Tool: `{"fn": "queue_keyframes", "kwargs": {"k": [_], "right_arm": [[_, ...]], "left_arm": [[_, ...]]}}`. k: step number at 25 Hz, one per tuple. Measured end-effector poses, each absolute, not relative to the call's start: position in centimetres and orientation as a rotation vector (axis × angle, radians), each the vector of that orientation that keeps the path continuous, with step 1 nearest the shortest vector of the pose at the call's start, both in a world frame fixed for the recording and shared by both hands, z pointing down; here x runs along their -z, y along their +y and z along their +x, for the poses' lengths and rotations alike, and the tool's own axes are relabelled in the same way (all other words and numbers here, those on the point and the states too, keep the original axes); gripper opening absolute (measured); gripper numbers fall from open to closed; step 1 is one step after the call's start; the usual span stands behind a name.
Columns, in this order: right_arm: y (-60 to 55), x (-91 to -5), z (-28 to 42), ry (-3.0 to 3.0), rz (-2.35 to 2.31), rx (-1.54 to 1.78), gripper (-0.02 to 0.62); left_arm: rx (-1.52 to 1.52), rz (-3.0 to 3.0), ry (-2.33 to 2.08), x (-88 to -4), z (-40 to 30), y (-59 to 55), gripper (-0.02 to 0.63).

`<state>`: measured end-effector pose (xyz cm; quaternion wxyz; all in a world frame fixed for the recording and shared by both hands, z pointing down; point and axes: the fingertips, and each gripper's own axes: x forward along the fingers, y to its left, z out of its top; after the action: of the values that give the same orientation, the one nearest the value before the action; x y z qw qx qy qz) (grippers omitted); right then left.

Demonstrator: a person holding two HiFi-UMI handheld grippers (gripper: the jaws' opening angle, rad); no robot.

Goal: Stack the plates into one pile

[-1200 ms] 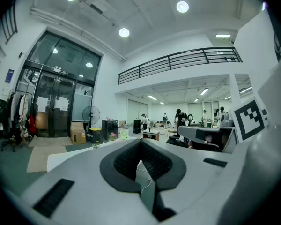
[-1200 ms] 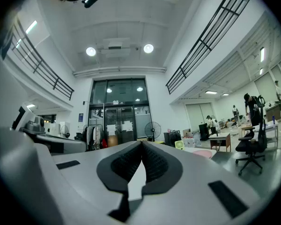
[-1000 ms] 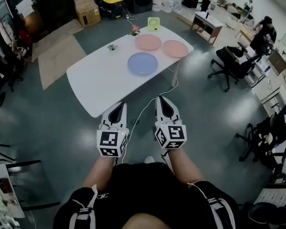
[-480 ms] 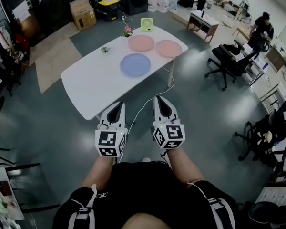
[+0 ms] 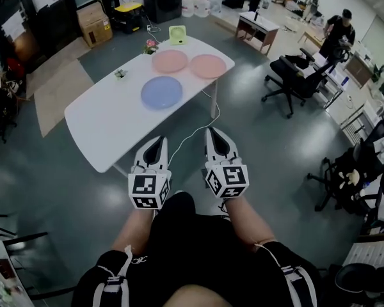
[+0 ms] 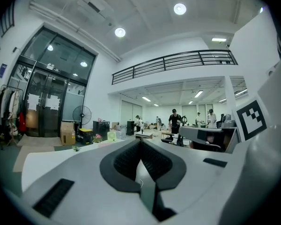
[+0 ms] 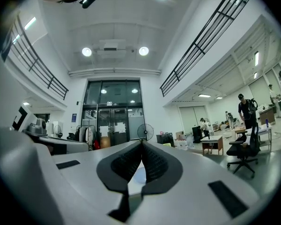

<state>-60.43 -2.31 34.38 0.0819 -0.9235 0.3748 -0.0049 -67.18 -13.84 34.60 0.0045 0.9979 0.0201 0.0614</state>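
Clock positions are read in the head view, from the grippers. Containers: one cardboard box (image 5: 94,23) is noted on the floor at 11 o'clock, beyond the table; its flaps are closed, so the contents cannot be seen. Three plates are counted, all lying flat and apart at the far end of the white table (image 5: 102,130). One blue plate (image 5: 161,92) lies nearest. A first pink plate (image 5: 170,61) lies at its 12 o'clock and a second pink plate (image 5: 208,66) at its 1 o'clock, the two pink ones just beside each other. No pile is formed yet. The table is oblong with rounded corners and stands at 11 o'clock on a glossy grey floor (image 5: 57,190). The room is a large open workspace, with a black office chair (image 5: 293,77) at 2 o'clock. Two grippers are counted: the left gripper (image 5: 156,140) and the right gripper (image 5: 216,133) are held side by side, short of the table's near edge. Each has its jaws closed pad to pad.
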Motion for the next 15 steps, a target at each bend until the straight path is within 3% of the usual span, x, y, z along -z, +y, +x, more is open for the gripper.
{"fn": "queue_keyframes", "kwargs": {"k": [9,15], "right_arm": [[0.4,-36.3,-51.7,1.011,-2.825,-0.017,0.015],[2.0,-39.2,-41.4,0.965,-2.849,0.019,0.015]], "left_arm": [[-0.153,3.116,0.238,-37.0,-56.5,-11.3,0.014],[-0.175,3.101,0.277,-39.5,-46.2,-10.1,0.014]]}}
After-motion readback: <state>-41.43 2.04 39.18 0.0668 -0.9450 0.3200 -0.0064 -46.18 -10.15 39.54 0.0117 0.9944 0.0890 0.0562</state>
